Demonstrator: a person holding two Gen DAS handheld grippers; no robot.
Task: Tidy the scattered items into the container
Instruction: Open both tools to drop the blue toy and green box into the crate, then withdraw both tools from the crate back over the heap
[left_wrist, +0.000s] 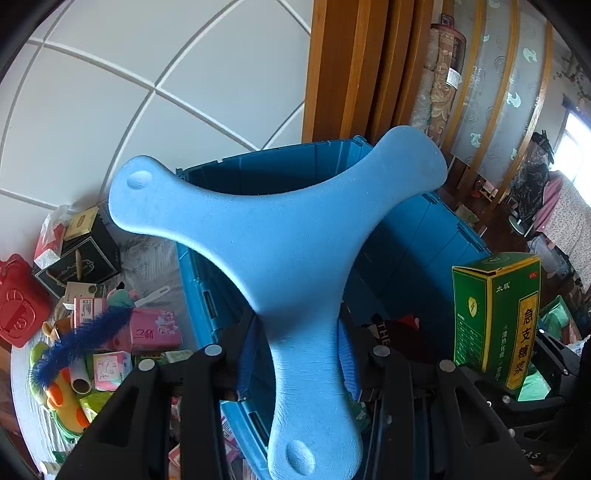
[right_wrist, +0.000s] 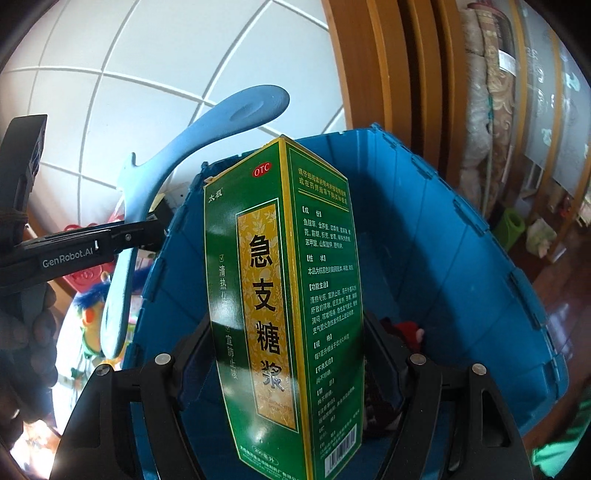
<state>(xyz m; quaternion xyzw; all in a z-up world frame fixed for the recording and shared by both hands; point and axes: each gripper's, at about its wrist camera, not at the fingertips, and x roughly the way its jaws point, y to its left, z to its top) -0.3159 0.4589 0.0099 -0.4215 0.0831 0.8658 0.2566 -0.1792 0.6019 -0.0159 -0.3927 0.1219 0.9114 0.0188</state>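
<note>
My left gripper (left_wrist: 299, 350) is shut on the stem of a light blue three-armed foam toy (left_wrist: 280, 236), which hangs over the open blue container (left_wrist: 424, 258). My right gripper (right_wrist: 286, 332) is shut on an upright green medicine box (right_wrist: 284, 295) above the same container (right_wrist: 443, 240). The box (left_wrist: 495, 317) also shows at the right of the left wrist view. At the left edge of the right wrist view, the left gripper (right_wrist: 140, 232) carries the foam toy (right_wrist: 207, 125). Scattered items lie left of the container: a pink packet (left_wrist: 155, 328), a blue feather toy (left_wrist: 81, 339) and a plush toy (left_wrist: 62, 398).
Dark cloth and a red item (right_wrist: 406, 328) lie inside the container. A black box (left_wrist: 85, 254) and a red case (left_wrist: 18, 299) sit among the clutter. A white tiled wall (left_wrist: 110, 92) and a wooden door frame (left_wrist: 351, 74) stand behind, with rolled carpets (right_wrist: 491, 92) to the right.
</note>
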